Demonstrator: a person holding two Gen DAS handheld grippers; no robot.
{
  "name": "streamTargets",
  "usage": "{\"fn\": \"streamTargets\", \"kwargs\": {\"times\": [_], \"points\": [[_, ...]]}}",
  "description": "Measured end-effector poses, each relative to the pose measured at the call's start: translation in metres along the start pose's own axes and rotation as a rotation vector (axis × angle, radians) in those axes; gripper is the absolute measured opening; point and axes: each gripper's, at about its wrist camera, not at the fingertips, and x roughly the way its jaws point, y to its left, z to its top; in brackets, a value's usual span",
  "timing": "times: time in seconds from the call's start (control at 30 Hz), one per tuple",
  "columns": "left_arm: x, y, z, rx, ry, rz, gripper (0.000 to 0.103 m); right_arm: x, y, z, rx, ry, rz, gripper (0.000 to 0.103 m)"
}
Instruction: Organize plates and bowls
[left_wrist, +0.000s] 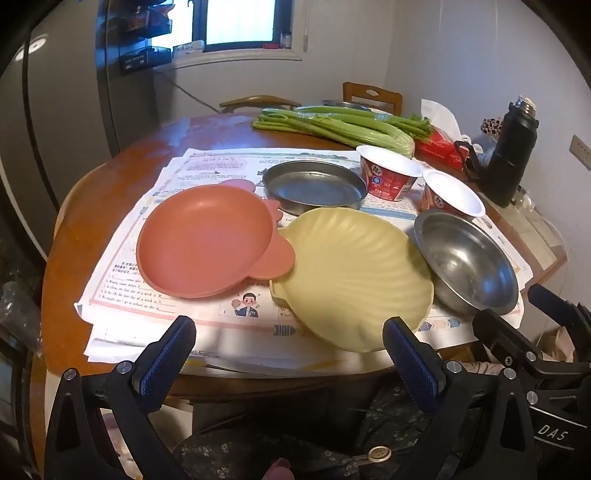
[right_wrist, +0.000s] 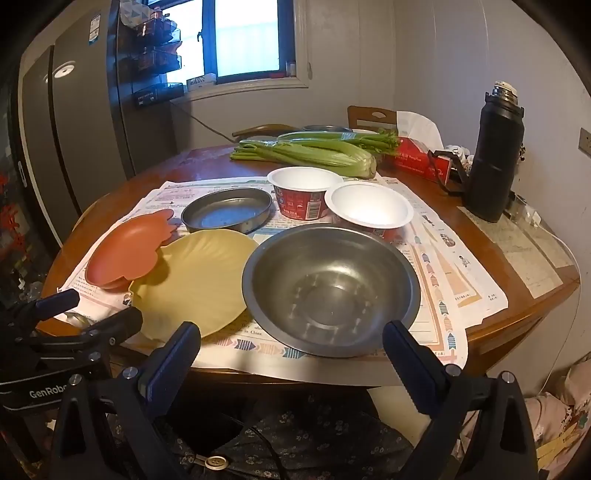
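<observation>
On newspaper lie an orange-pink plate (left_wrist: 207, 240) (right_wrist: 125, 254), a yellow shell-shaped plate (left_wrist: 354, 277) (right_wrist: 195, 280), a shallow steel dish (left_wrist: 314, 186) (right_wrist: 227, 214), a steel bowl (left_wrist: 467, 264) (right_wrist: 330, 288) and two red paper bowls (left_wrist: 389, 173) (left_wrist: 452, 197) (right_wrist: 303, 192) (right_wrist: 371, 210). My left gripper (left_wrist: 290, 341) hangs open before the table's near edge, facing the yellow plate. My right gripper (right_wrist: 291, 347) is open too, just short of the steel bowl's near rim. Nothing is between either pair of fingers.
Celery (left_wrist: 340, 123) (right_wrist: 306, 149) lies at the table's far side. A black flask (right_wrist: 493, 155) (left_wrist: 511, 155) and a red tissue box (right_wrist: 421, 158) stand at the right. A fridge (right_wrist: 74, 129) is at the left. My lap in floral fabric is below.
</observation>
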Motion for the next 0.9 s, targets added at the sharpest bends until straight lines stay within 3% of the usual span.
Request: {"fn": "streamTargets", "kwargs": {"times": [0.9], "points": [[0.003, 0.0028, 0.0006, -0.013, 0.0, -0.006, 0.101, -0.0015, 0.0007, 0.0001, 0.004, 0.004, 0.007, 0.099]]}}
